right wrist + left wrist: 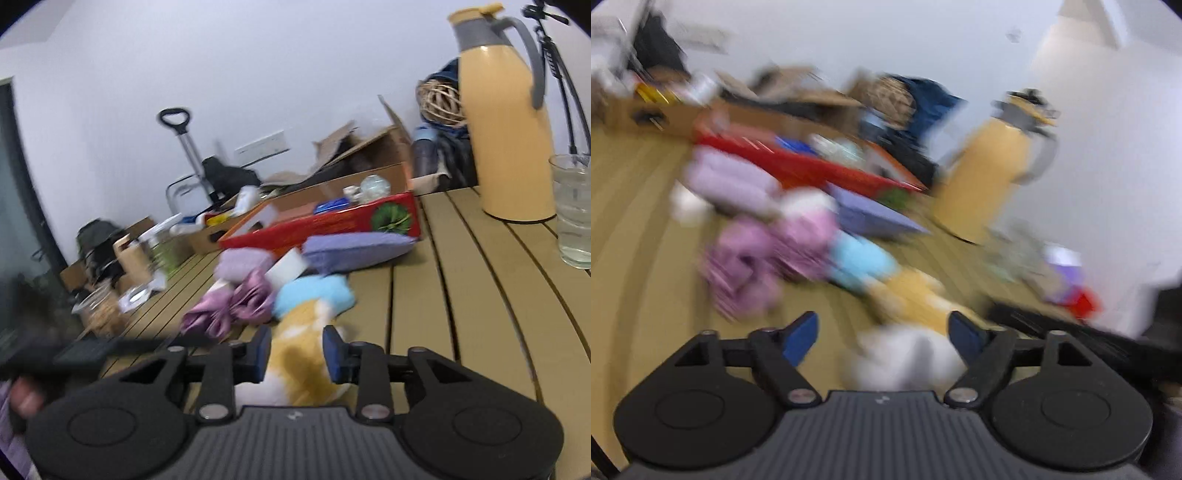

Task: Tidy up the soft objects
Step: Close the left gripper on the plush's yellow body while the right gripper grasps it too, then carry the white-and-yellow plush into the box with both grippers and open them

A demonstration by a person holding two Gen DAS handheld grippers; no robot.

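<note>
The right gripper (297, 354) has its blue-padded jaws partly closed around a yellow-and-white plush toy (299, 363), the pads close against its sides; whether they truly pinch it I cannot tell, as the toy's lower end is hidden behind the gripper body. The left gripper (882, 332) stands wide open, gripping nothing; a blurred white soft mass (905, 358) lies low between its fingers and the yellow part of the same toy (916, 295) just beyond, neither touched by the pads.

Outward on the tan slatted table (461, 295), a light blue soft cloth bundle (314, 295) touches the toy's far end. Beside it lie crumpled purple-pink fabric pieces (236, 306), a white foam-like block (288, 269), a rolled lilac towel (243, 262) and a flat violet cushion (354, 247), set against a red cardboard box (332, 221).

A tall cream thermos jug with a grey handle (513, 122) stands at the table's far right, a clear glass (574, 210) beside it cut off by the edge. The left view is heavily smeared, so the small things near the wall are unreadable.
</note>
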